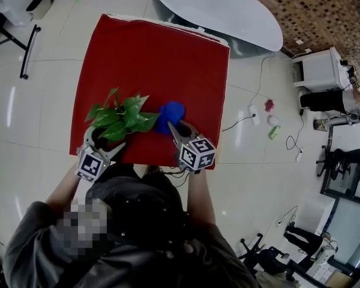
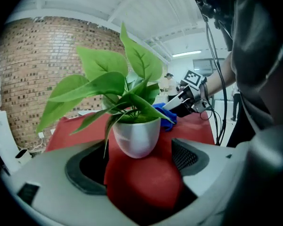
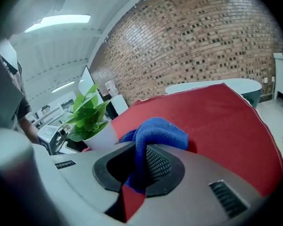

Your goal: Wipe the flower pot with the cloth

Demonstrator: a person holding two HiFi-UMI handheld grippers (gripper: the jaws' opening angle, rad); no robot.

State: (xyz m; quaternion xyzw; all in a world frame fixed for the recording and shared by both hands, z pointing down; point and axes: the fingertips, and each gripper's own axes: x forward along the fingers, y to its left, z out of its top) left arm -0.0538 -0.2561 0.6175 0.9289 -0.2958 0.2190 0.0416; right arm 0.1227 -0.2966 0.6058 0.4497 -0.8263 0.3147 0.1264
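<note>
A white flower pot [image 2: 137, 135] holding a green leafy plant [image 1: 119, 116] stands near the front left of the red-covered table [image 1: 150, 53]. My left gripper [image 2: 137, 163] is open, and the pot sits just beyond its fingertips, in line with the gap. In the head view the left gripper [image 1: 105, 148] lies under the leaves at the table's front edge. My right gripper [image 3: 137, 166] is shut on the blue cloth [image 3: 158, 133], which bunches up above the jaws. The blue cloth [image 1: 171, 114] hangs right of the plant, a little apart from the pot [image 3: 100, 136]. The leaves hide most of the pot from above.
The red cover ends close behind both grippers. A white oval table [image 1: 216, 8] stands beyond the far edge. To the right are a white cabinet [image 1: 321, 71], cables [image 1: 255, 110] and small items on the tiled floor. Office chairs [image 1: 342, 161] stand further right.
</note>
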